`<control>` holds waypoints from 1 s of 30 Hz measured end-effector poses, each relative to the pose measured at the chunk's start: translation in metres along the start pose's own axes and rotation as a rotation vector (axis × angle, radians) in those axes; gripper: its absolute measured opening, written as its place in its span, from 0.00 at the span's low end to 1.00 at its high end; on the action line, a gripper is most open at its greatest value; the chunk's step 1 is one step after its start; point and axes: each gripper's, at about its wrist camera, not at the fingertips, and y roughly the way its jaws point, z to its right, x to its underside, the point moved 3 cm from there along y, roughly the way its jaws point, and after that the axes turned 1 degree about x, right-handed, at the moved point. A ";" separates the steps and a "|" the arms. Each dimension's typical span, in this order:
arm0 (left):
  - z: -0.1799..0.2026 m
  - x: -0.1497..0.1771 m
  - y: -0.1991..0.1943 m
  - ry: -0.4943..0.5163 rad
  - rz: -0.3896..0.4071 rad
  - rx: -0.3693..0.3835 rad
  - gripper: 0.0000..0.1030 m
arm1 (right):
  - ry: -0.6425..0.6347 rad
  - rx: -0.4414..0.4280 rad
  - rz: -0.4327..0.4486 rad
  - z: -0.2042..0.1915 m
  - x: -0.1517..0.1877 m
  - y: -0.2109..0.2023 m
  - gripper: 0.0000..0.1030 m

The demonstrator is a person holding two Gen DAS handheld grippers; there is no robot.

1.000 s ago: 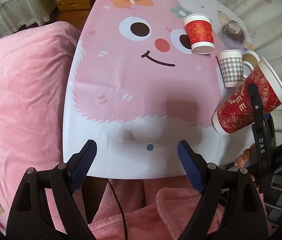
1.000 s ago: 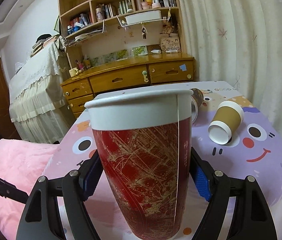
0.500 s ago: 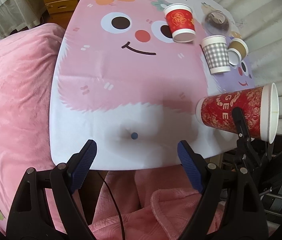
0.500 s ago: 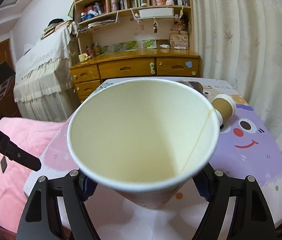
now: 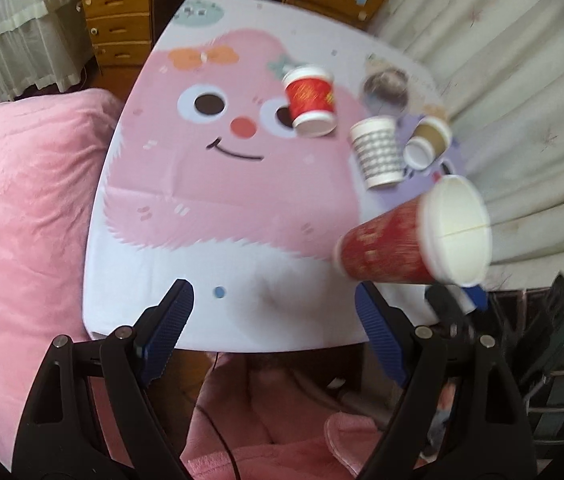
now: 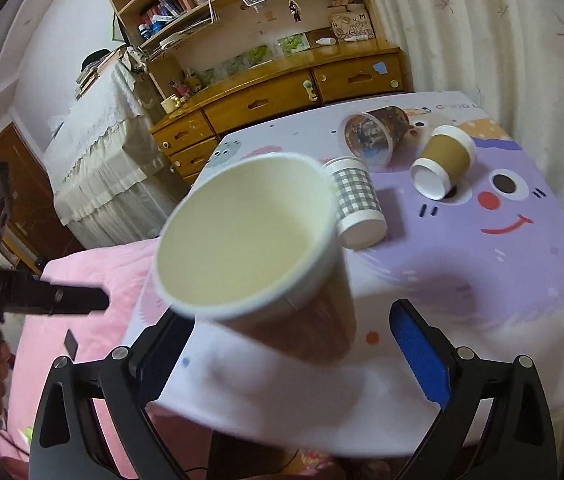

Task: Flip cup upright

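Observation:
A tall red paper cup with a white rim is tilted on its side in the air over the table's near right corner, blurred by motion. In the right wrist view the cup shows its open mouth towards the camera. My right gripper is open; its right finger stands well clear of the cup and I cannot tell whether the left finger touches it. My left gripper is open and empty, above the table's near edge.
The table has a cartoon-face cloth. A small red cup, a checked cup and a brown cup stand or lie at the back right, with a clear cup on its side. A pink bed lies left; curtains hang right.
The red cup went from gripped and mouth-down to tipped over with its mouth towards the right camera. The right gripper's fingers have opened wide and the cup now looks loose between them.

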 end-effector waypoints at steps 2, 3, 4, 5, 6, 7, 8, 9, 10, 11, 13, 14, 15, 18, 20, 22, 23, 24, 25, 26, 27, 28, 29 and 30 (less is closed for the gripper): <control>0.008 0.003 -0.011 -0.007 0.038 0.004 0.79 | -0.017 -0.009 -0.012 0.002 -0.001 -0.025 1.00; 0.012 0.005 -0.016 -0.008 0.049 0.001 0.79 | -0.026 -0.009 -0.022 0.001 0.000 -0.038 1.00; 0.016 0.007 -0.023 -0.005 0.064 -0.007 0.79 | -0.034 -0.008 -0.030 0.002 0.001 -0.051 1.00; 0.021 0.009 -0.030 0.003 0.084 -0.011 0.79 | -0.039 -0.006 -0.036 -0.002 0.003 -0.063 1.00; 0.024 0.011 -0.037 0.013 0.100 -0.018 0.79 | -0.041 -0.003 -0.045 -0.004 0.004 -0.074 1.00; 0.027 0.015 -0.046 0.026 0.120 -0.028 0.79 | -0.041 -0.005 -0.055 -0.005 0.004 -0.086 1.00; 0.029 0.018 -0.051 0.035 0.133 -0.035 0.79 | -0.040 -0.015 -0.067 -0.007 0.005 -0.099 1.00; 0.034 0.022 -0.061 0.057 0.145 -0.044 0.79 | -0.036 -0.028 -0.076 -0.010 0.005 -0.111 1.00; 0.039 0.026 -0.067 0.082 0.147 -0.042 0.79 | -0.029 -0.033 -0.081 -0.011 0.004 -0.125 1.00; 0.046 0.030 -0.075 0.118 0.147 -0.031 0.79 | -0.023 -0.029 -0.083 -0.016 0.004 -0.138 1.00; 0.057 0.038 -0.091 0.170 0.167 -0.026 0.79 | -0.028 -0.020 -0.097 -0.021 -0.001 -0.163 1.00; 0.064 0.042 -0.101 0.191 0.186 -0.031 0.79 | -0.029 -0.019 -0.106 -0.026 -0.004 -0.174 1.00; 0.070 0.045 -0.108 0.202 0.198 -0.032 0.79 | -0.024 -0.025 -0.113 -0.029 -0.007 -0.186 1.00; 0.089 0.048 -0.134 0.222 0.237 -0.035 0.79 | 0.011 0.037 -0.170 -0.036 -0.014 -0.214 1.00; 0.100 0.048 -0.148 0.233 0.268 -0.037 0.79 | 0.053 0.068 -0.238 -0.038 -0.015 -0.223 1.00; 0.113 0.051 -0.164 0.257 0.309 -0.041 0.79 | 0.095 0.056 -0.294 -0.036 -0.014 -0.230 1.00; 0.118 0.053 -0.170 0.263 0.333 -0.047 0.79 | 0.106 0.066 -0.308 -0.036 -0.014 -0.234 1.00; 0.121 0.056 -0.176 0.260 0.357 -0.060 0.79 | 0.104 0.080 -0.305 -0.036 -0.014 -0.237 1.00; 0.125 0.059 -0.181 0.257 0.376 -0.076 0.79 | 0.096 0.100 -0.290 -0.037 -0.015 -0.244 1.00; 0.128 0.064 -0.185 0.256 0.389 -0.084 0.79 | 0.095 0.105 -0.278 -0.038 -0.015 -0.247 1.00; 0.131 0.068 -0.186 0.256 0.395 -0.088 0.79 | 0.102 0.108 -0.250 -0.039 -0.016 -0.253 1.00; 0.132 0.071 -0.186 0.251 0.401 -0.097 0.79 | 0.106 0.115 -0.229 -0.040 -0.017 -0.256 1.00; 0.132 0.073 -0.186 0.245 0.403 -0.107 0.79 | 0.106 0.119 -0.207 -0.042 -0.018 -0.259 1.00; 0.133 0.076 -0.186 0.234 0.399 -0.124 0.79 | 0.098 0.121 -0.182 -0.045 -0.019 -0.264 1.00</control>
